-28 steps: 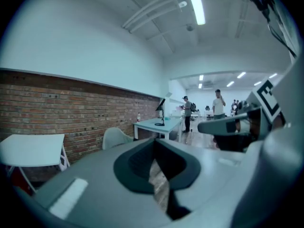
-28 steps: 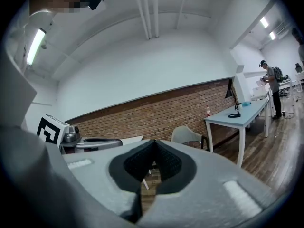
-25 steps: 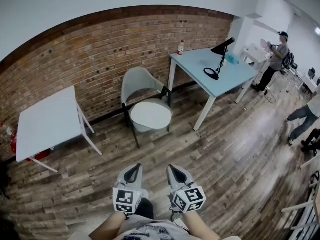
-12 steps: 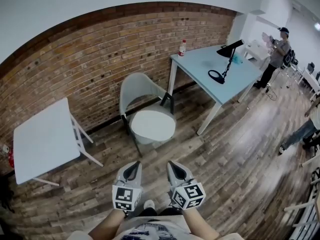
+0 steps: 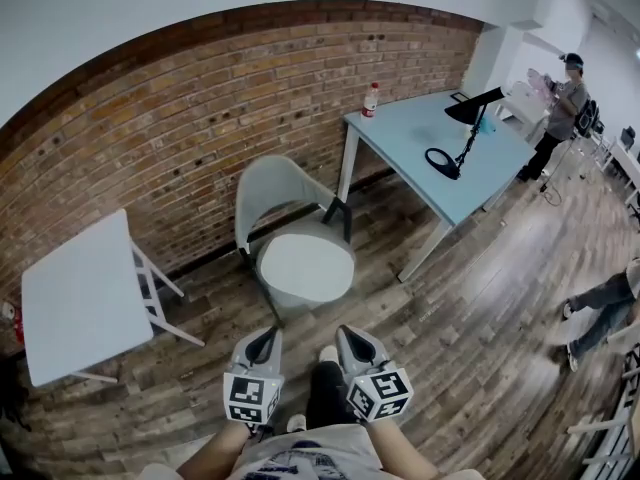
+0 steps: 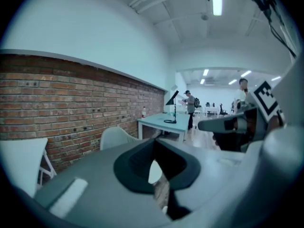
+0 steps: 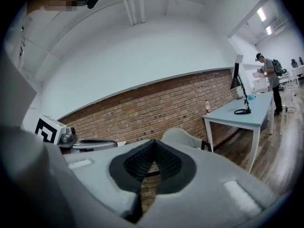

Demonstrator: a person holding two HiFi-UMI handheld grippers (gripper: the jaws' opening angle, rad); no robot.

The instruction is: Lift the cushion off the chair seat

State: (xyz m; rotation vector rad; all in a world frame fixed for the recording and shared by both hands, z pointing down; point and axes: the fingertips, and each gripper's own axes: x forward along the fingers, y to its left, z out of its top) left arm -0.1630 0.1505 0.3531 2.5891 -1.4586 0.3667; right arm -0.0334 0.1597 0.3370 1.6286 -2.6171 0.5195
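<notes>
A pale grey shell chair (image 5: pixel 270 193) stands against the brick wall with a round white cushion (image 5: pixel 304 267) lying on its seat. My left gripper (image 5: pixel 268 333) and right gripper (image 5: pixel 343 331) hover side by side just in front of the chair, a short way from the cushion, both shut and holding nothing. In the left gripper view the chair back (image 6: pixel 114 136) shows beyond my closed jaws, and a sliver of the cushion (image 6: pixel 155 171) appears in the notch. The right gripper view catches the chair back (image 7: pixel 179 137) above its closed jaws.
A white folding table (image 5: pixel 78 298) stands to the chair's left. To its right is a pale blue table (image 5: pixel 445 148) with a black desk lamp (image 5: pixel 462 133) and a bottle (image 5: pixel 370 100). People stand and sit at the far right (image 5: pixel 565 103). The floor is wooden planks.
Both grippers and the view have advanced toward the chair; the chair and cushion now sit nearer and larger in the head view. Both grippers stay shut.
</notes>
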